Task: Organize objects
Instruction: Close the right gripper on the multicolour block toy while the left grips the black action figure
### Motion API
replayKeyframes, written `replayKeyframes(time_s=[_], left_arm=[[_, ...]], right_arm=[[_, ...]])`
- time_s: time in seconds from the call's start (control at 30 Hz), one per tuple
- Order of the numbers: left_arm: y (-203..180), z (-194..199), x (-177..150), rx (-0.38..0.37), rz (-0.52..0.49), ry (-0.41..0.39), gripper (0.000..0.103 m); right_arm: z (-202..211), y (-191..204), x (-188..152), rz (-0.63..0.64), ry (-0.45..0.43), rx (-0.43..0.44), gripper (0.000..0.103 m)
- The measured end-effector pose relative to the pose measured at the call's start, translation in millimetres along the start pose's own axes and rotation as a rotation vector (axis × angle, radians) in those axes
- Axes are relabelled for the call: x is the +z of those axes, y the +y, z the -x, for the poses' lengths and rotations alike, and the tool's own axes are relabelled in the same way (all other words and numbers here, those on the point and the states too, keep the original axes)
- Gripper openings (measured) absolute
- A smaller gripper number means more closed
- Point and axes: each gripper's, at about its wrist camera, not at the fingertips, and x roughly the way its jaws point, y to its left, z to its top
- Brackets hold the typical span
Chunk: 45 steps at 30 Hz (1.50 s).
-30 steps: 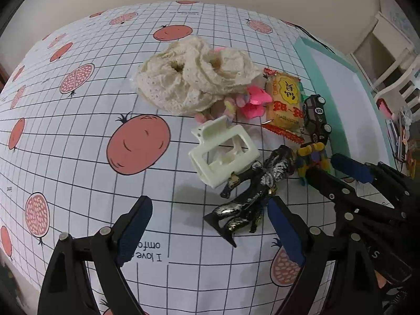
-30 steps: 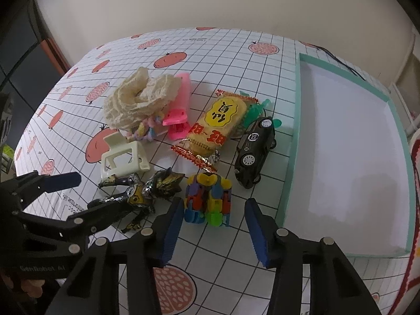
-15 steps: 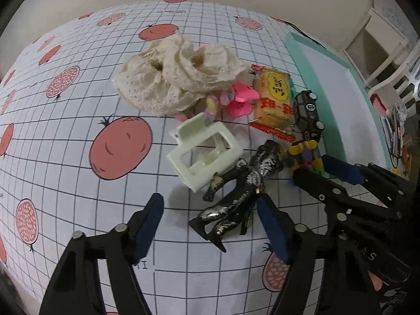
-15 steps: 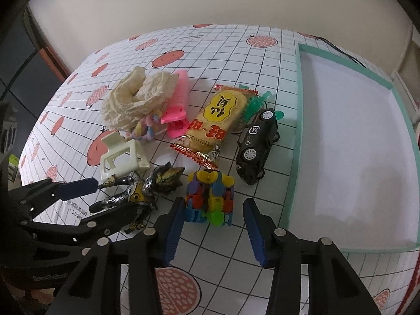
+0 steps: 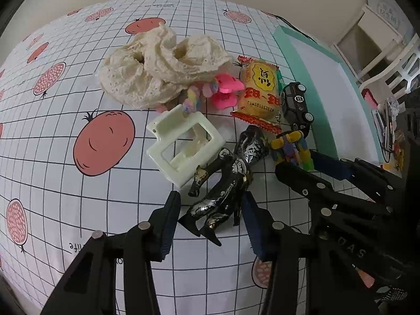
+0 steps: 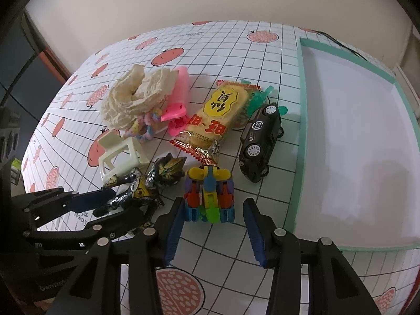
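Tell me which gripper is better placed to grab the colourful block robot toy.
Right. The right gripper is open with the colourful block robot toy just ahead between its fingers; the left gripper straddles the black-and-silver figure.

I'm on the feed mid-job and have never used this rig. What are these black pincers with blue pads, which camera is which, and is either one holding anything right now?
The pincers are two hand-held grippers that a person carries, one per hand; there is no robot arm. Each has a fisheye camera looking forward along its fingers, so each picture shows its own fingers at the bottom.

In the left wrist view, the left gripper is open, its fingers either side of the legs of a black and silver action figure, not gripping it. In the right wrist view, the right gripper is open just short of a multicoloured block robot. Nothing is held.

On the tomato-print tablecloth also lie a black toy car, a yellow snack packet, a cream hair claw, cream lace scrunchies and pink clips. The white tray with a teal rim holds nothing.
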Motion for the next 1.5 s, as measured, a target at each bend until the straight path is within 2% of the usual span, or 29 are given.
replayKeyframes(time_s=[0.1, 0.17, 0.37, 0.67, 0.93, 1.03, 1.13, 1.5], left_arm=[[-4.0, -2.1, -0.1, 0.002, -0.019, 0.009, 0.046], [-18.8, -19.0, 9.1, -0.016, -0.027, 0.012, 0.037], [-26.5, -21.9, 9.4, -0.033, -0.046, 0.024, 0.036], [-31.8, -22.1, 6.7, -0.040, -0.079, 0.033, 0.036], [-32.9, -12.2, 2.6, -0.056, -0.089, 0.015, 0.035], [-37.5, -8.1, 3.5, -0.066, -0.092, -0.003, 0.034], [-38.0, -9.7, 14.1, -0.072, -0.107, -0.023, 0.033], [-43.3, -3.4, 19.8, -0.096, -0.141, -0.065, 0.030]], right_arm=[[-2.8, 0.4, -1.6, 0.001, 0.004, -0.010, 0.048], [-2.4, 0.1, -0.9, -0.005, 0.003, -0.005, 0.049], [-1.3, -0.9, 0.0, -0.004, 0.001, -0.002, 0.048], [1.1, -0.3, -0.1, 0.010, 0.001, 0.005, 0.039], [13.3, 2.3, 5.4, 0.026, -0.029, 0.020, 0.039], [16.5, 2.5, 6.4, 0.028, -0.037, 0.023, 0.034], [20.5, 0.6, 6.5, 0.030, -0.047, 0.026, 0.033], [35.8, 1.1, 12.9, 0.024, -0.106, 0.033, 0.032]])
